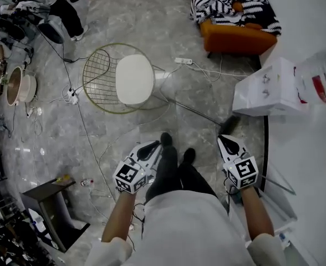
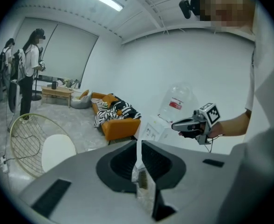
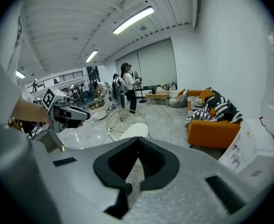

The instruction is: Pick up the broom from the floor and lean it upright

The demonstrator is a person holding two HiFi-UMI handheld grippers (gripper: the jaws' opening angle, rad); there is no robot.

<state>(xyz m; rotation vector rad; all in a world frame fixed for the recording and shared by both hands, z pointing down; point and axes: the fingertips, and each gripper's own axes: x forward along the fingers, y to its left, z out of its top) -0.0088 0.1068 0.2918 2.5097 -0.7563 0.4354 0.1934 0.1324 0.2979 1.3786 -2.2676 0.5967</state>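
The broom (image 1: 199,110) lies flat on the grey stone floor, its thin handle running from under the wire chair toward its dark head (image 1: 230,124) beside the white cabinet. My left gripper (image 1: 153,147) hovers above the floor by the person's dark shoes, left of the broom head, jaws shut on nothing. My right gripper (image 1: 227,141) hangs just short of the broom head, also shut and empty. The left gripper view shows its own jaws (image 2: 138,144) together and the right gripper (image 2: 176,124) across from it. In the right gripper view its jaws (image 3: 138,140) are together, with the left gripper (image 3: 83,115) opposite.
A gold wire chair (image 1: 99,76) with a white seat stands ahead. An orange sofa (image 1: 235,37) with a striped blanket is at the back right. The white cabinet (image 1: 265,90) with a water bottle (image 1: 318,79) is at the right. Cables and a power strip (image 1: 183,61) cross the floor. A dark side table (image 1: 49,195) is at the lower left.
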